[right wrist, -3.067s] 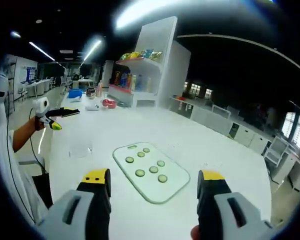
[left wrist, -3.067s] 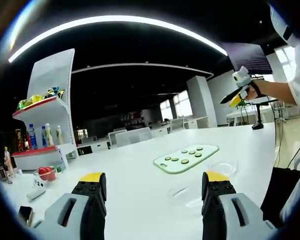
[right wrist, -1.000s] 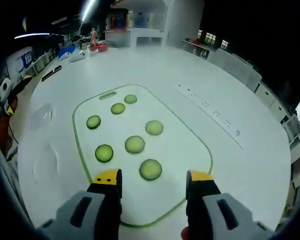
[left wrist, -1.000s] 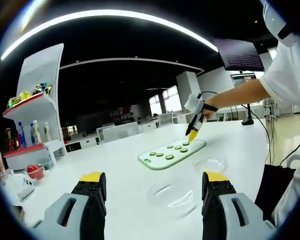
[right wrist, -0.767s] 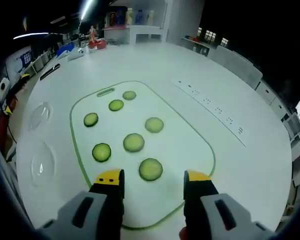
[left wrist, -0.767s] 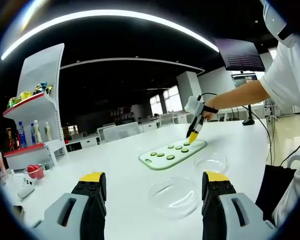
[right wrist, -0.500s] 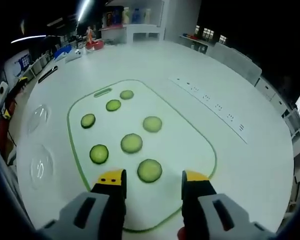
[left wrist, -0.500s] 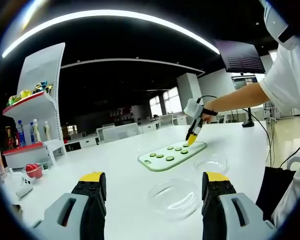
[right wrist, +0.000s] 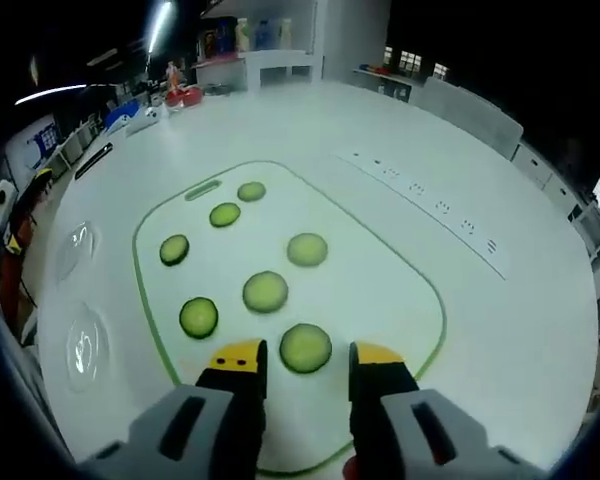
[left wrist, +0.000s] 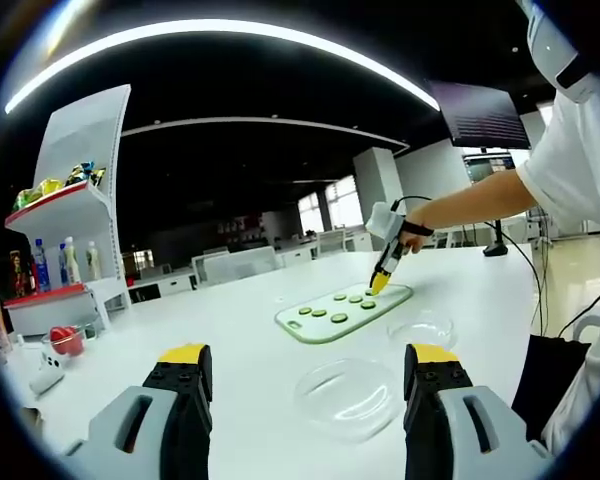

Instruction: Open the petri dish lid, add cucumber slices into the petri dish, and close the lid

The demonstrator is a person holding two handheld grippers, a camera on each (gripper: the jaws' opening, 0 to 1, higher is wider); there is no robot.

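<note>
Presently, from the left gripper view, we record at far left a white shelf unit (left wrist: 75, 215) carrying bottles and packets, standing past the far end of the white counter (left wrist: 250, 340). Our left tongs (left wrist: 305, 385) hang above the counter with jaws spread wide, gripping nothing. Between them lies a clear petri dish half (left wrist: 348, 397) flat on the counter; we cannot tell whether it is the lid or the base. A second clear half (left wrist: 423, 327) rests further right, near the green-edged cutting board (left wrist: 342, 312), on which cucumber slices (left wrist: 338, 317) lie. Our right tongs (left wrist: 379, 282) reach down to the board's far right end, tips at the slices there.

In the right gripper view, the two clear dish halves (right wrist: 83, 345) lie at the left, apart from the board (right wrist: 390, 290). Six slices sit spread across the board. The right tongs (right wrist: 306, 358) stand partly closed, jaws flanking the nearest cucumber slice (right wrist: 306, 348); we cannot tell whether the tips touch it.
</note>
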